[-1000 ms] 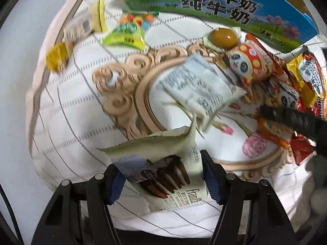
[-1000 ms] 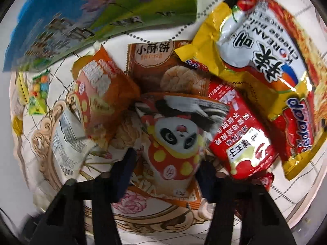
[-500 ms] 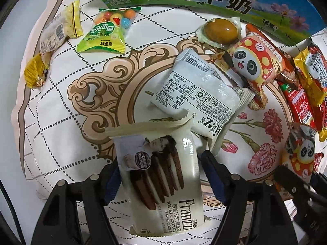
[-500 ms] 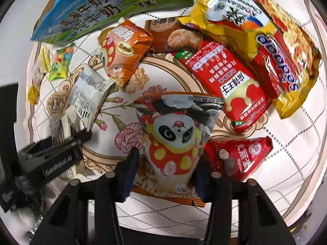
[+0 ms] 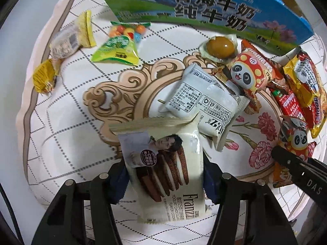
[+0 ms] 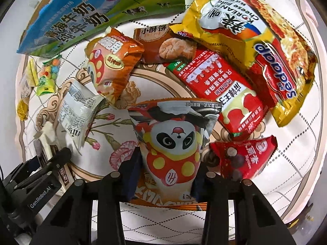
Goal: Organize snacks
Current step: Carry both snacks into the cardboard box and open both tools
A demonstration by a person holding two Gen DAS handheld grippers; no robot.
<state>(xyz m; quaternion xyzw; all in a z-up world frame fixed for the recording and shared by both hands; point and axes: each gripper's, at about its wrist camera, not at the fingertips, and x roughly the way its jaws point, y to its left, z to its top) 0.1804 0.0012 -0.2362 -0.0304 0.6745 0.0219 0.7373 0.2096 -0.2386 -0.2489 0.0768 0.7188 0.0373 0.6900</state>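
Note:
My left gripper [image 5: 164,180] is shut on a cream Franzzi cookie packet [image 5: 166,163] and holds it over the near part of the patterned cloth [image 5: 67,106]. My right gripper [image 6: 166,176] is shut on an orange panda snack bag [image 6: 173,143], also seen at the right in the left wrist view [image 5: 296,140]. A blue and green milk box [image 5: 204,10] stands at the far edge, also in the right wrist view [image 6: 85,18]. A white packet [image 5: 202,102] lies in the middle, just beyond the cookie packet.
A second panda bag [image 5: 249,75], a vacuum-packed egg [image 5: 219,46], a green candy bag [image 5: 117,49] and a yellow-ended sweet [image 5: 67,42] lie on the cloth. A yellow noodle pack [image 6: 249,40], red packets [image 6: 220,85] [image 6: 243,157] and a brown biscuit pack [image 6: 163,45] lie right.
Both grippers have pulled back and up with their packets. The cookie packet has straightened flat in the left gripper. The panda bag has come away from the pile towards the near side.

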